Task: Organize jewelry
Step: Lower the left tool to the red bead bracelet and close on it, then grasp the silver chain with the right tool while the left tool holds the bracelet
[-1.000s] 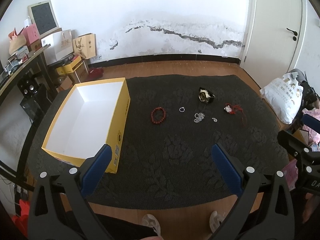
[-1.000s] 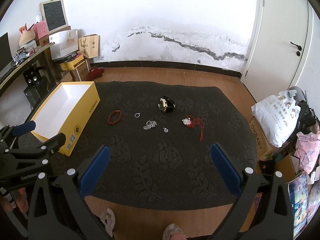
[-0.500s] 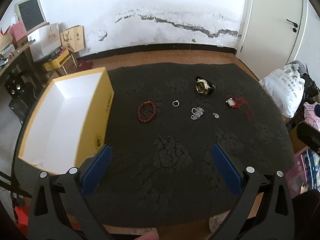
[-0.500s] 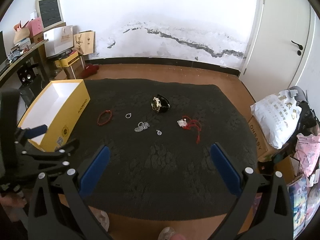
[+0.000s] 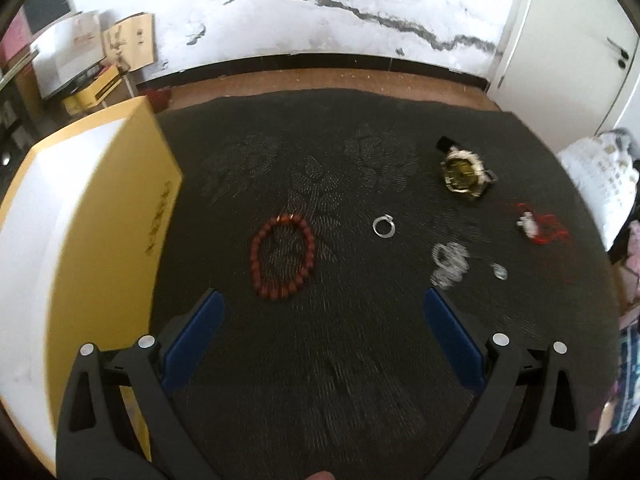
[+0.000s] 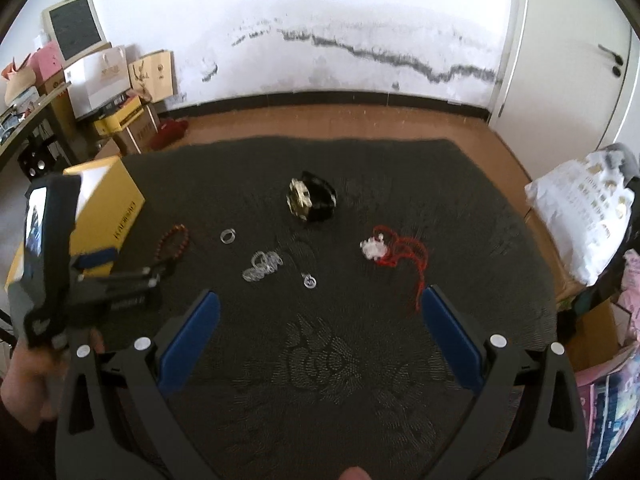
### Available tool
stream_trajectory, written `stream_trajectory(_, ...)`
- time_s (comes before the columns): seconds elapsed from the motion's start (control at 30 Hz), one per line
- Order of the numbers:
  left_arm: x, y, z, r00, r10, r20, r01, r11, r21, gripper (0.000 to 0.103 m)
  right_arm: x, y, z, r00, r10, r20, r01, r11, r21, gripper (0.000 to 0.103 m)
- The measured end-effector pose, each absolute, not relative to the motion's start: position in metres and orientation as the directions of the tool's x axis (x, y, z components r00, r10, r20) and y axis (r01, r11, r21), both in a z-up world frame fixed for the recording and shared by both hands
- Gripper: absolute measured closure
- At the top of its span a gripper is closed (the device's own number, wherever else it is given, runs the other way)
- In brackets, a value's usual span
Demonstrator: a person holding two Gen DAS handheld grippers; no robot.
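Note:
Jewelry lies on a dark rug (image 5: pixel 320 360): a red bead bracelet (image 5: pixel 282 256), a silver ring (image 5: pixel 384 226), a silver chain (image 5: pixel 450 264), a small pendant (image 5: pixel 500 271), a gold-faced watch (image 5: pixel 464 174) and a red-cord charm (image 5: pixel 538 228). An open yellow box (image 5: pixel 80 216) with a white inside stands at the left. My left gripper (image 5: pixel 324 312) is open and empty, just short of the bracelet. My right gripper (image 6: pixel 320 312) is open and empty, short of the chain (image 6: pixel 262 266) and pendant (image 6: pixel 310 281). The left gripper also shows in the right wrist view (image 6: pixel 120 276), beside the box (image 6: pixel 108 208).
A white bag (image 6: pixel 584 208) and a cardboard box (image 6: pixel 592 320) lie off the rug's right side. Boxes and paper bags (image 6: pixel 116 80) are stacked by the wall at the left, next to a dark desk (image 6: pixel 24 136). A white door (image 6: pixel 568 40) is at the back right.
Both grippers have moved forward and down toward the jewelry. The left one has closed in on the red bracelet, with the box sliding to its left. Both stay open.

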State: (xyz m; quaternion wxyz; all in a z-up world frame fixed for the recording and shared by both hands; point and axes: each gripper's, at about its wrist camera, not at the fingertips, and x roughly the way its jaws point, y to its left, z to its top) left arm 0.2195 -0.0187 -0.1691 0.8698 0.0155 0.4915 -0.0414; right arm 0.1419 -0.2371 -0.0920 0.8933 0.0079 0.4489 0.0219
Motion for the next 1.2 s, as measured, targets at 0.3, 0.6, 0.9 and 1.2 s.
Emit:
stream_trajectory(0.3,0.265,-0.012,-0.219,0.484,0.000,-0.875,0.067,0.997,0.037,0.006,0.162,-0.248,-0.118,0.567,0.048,-0.822,-0.027,0.999,0.039,0.006)
stream_trajectory(0.6,0.270,-0.008,-0.228,0.511,-0.007,-0.859,0.037,0.999,0.014,0.006,0.163,-0.241,-0.118,0.565,0.040,-0.824,-0.037,0.999,0.023,0.006)
stream_trajectory(0.9,0.263,-0.003,-0.221,0.516,0.017,-0.856,0.006,1.000,0.023,0.043,0.169,-0.242,-0.127,0.554,0.025,-0.832,-0.018,1.000,0.018,0.006)
stream_trajectory(1.2,0.263,0.013,-0.214,0.508,0.047,-0.860,-0.018,0.999,0.044,0.088,0.178,-0.229,-0.134,0.542,0.053,-0.839,-0.047,0.998,0.033,0.006)
